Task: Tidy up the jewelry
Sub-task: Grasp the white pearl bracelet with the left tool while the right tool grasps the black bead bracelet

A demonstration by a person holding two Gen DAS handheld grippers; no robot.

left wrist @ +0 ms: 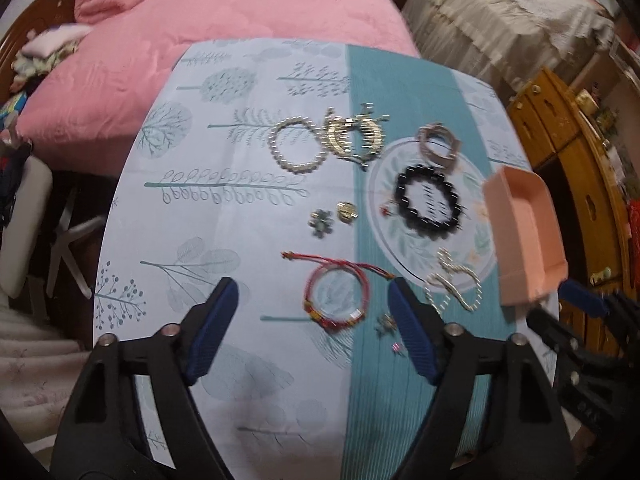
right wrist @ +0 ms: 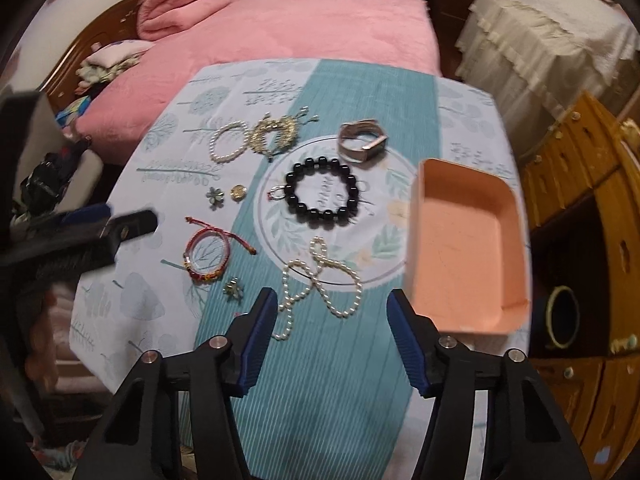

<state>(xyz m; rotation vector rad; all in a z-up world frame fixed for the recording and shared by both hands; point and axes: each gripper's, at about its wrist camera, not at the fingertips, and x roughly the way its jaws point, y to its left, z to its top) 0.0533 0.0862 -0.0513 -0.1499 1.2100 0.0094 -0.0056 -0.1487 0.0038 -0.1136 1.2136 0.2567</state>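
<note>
Left gripper (left wrist: 312,308) jaws apart over red cord bracelet (left wrist: 337,298), right gripper (right wrist: 331,312) jaws apart over pearl necklace (right wrist: 320,280), both empty, pink box (right wrist: 464,248) at table's right edge.

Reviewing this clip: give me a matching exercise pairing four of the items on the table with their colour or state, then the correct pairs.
Things:
1. beaded bracelet
2. cord bracelet
3. box
4. pearl necklace

Descriptions:
A. peach, empty
B. white, lying in crossed loops
C. black, on the round printed motif
D. red, with trailing cord ends

Pairs: 1-C, 2-D, 3-A, 4-B
</note>
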